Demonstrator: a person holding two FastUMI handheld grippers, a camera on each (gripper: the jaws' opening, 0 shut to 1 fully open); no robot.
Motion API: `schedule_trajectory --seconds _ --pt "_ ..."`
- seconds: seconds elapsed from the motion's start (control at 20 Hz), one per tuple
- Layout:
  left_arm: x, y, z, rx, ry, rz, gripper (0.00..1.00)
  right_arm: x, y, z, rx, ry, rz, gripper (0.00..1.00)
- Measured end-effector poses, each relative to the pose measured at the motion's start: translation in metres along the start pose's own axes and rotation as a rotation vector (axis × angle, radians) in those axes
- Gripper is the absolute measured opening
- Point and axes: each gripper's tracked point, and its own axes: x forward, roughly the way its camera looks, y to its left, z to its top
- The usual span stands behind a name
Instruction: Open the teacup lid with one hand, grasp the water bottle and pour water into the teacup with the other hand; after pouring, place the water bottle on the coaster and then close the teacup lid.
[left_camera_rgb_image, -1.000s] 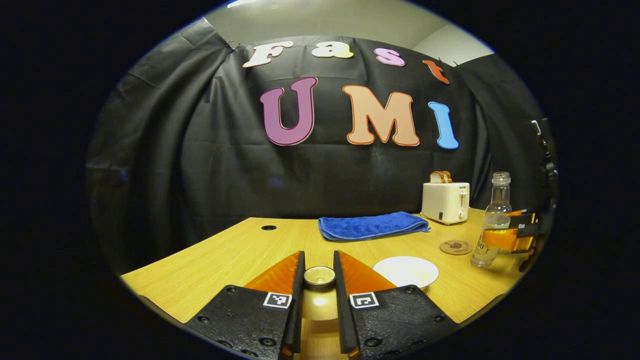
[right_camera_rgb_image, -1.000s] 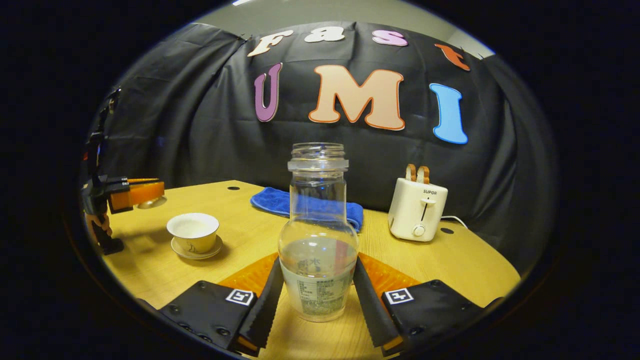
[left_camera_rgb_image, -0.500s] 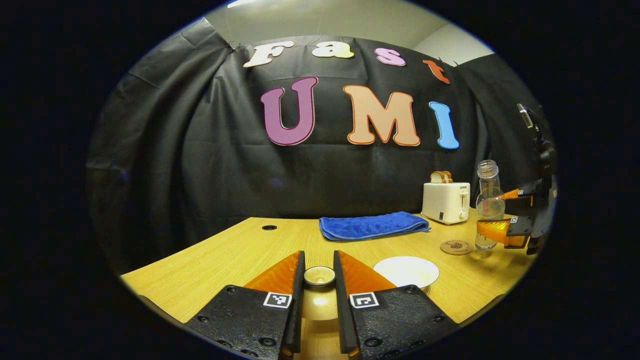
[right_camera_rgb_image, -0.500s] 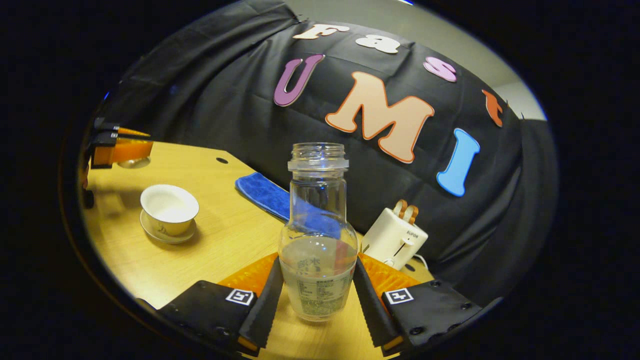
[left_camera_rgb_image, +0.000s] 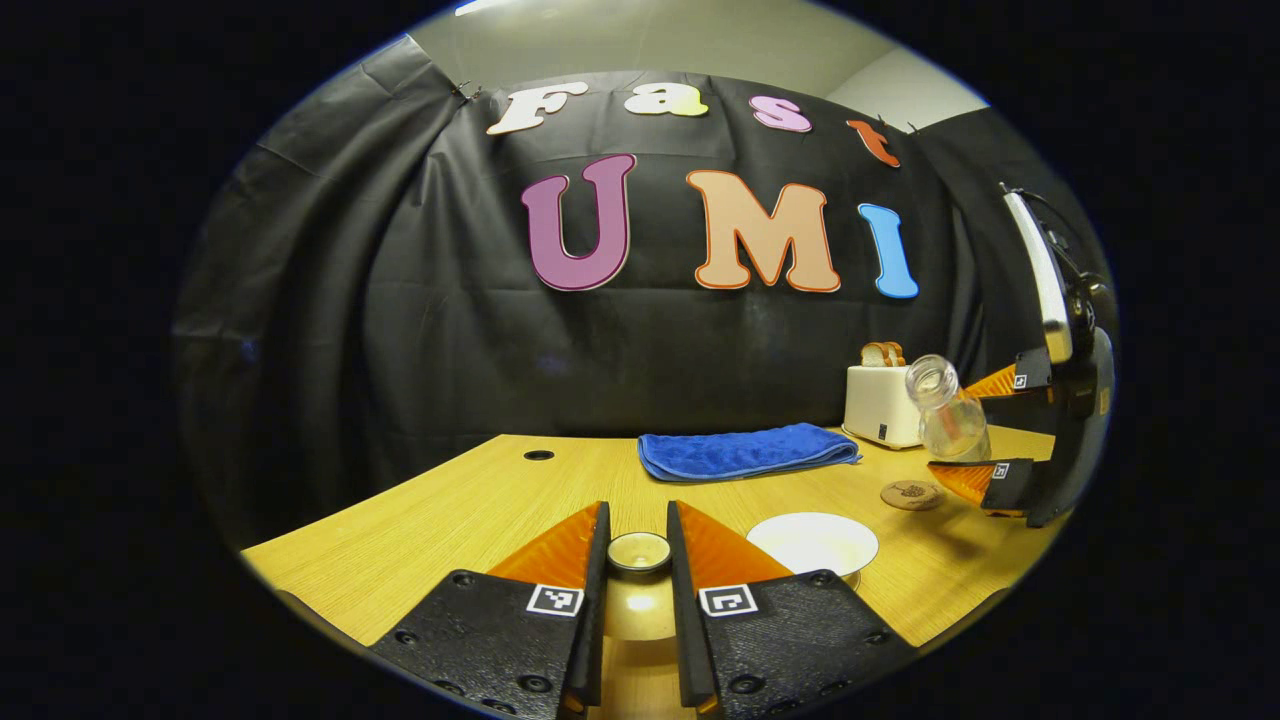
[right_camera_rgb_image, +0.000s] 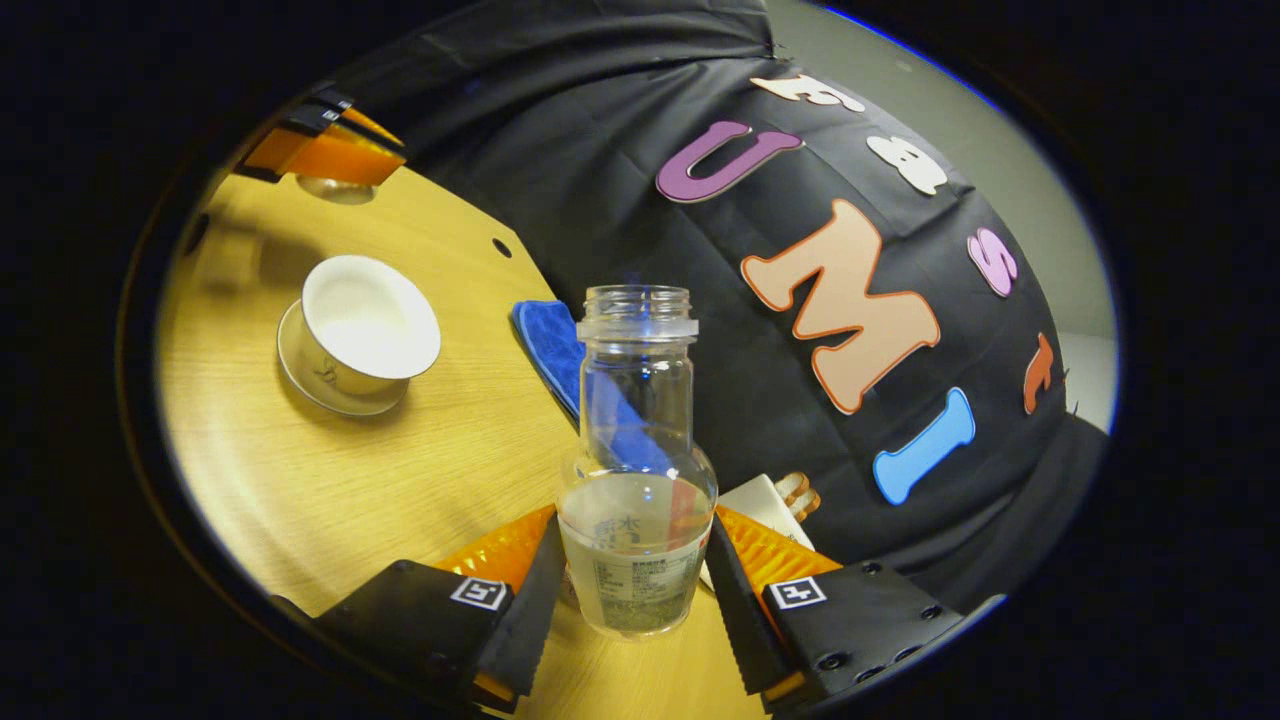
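Overhead, right gripper (right_camera_rgb_image: 632, 585) tilted, water bottle (right_camera_rgb_image: 636, 480) clamped.

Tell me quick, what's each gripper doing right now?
Left gripper: shut on the teacup lid, held by its knob.
Right gripper: shut on the water bottle, lifted and tilted.

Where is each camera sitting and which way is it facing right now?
Left gripper view: rides the left gripper, level, facing the booth wall; its jaws hold the teacup lid.
Right gripper view: rides the right gripper, rolled sideways, looking across the table; its jaws clamp the water bottle.
Shared: teacup, blue towel, toaster, and each other's gripper.
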Motion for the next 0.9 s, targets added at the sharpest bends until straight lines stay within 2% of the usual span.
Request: schedule_trajectory --seconds 0.5,0.7,0.9 --pt "0.000 0.000 -0.001 -0.001 -0.001 0.004 0.27 0.012 0.040 -0.001 -0.336 -0.002 0.053 0.80" --pt "0.000 0.000 -0.002 -0.002 -0.001 0.004 0.28 0.010 0.054 -0.002 -0.381 0.002 0.084 0.80" --pt "0.000 -0.001 -0.001 -0.002 -0.001 0.006 0.27 0.011 0.049 0.003 -0.436 0.000 0.070 0.80"
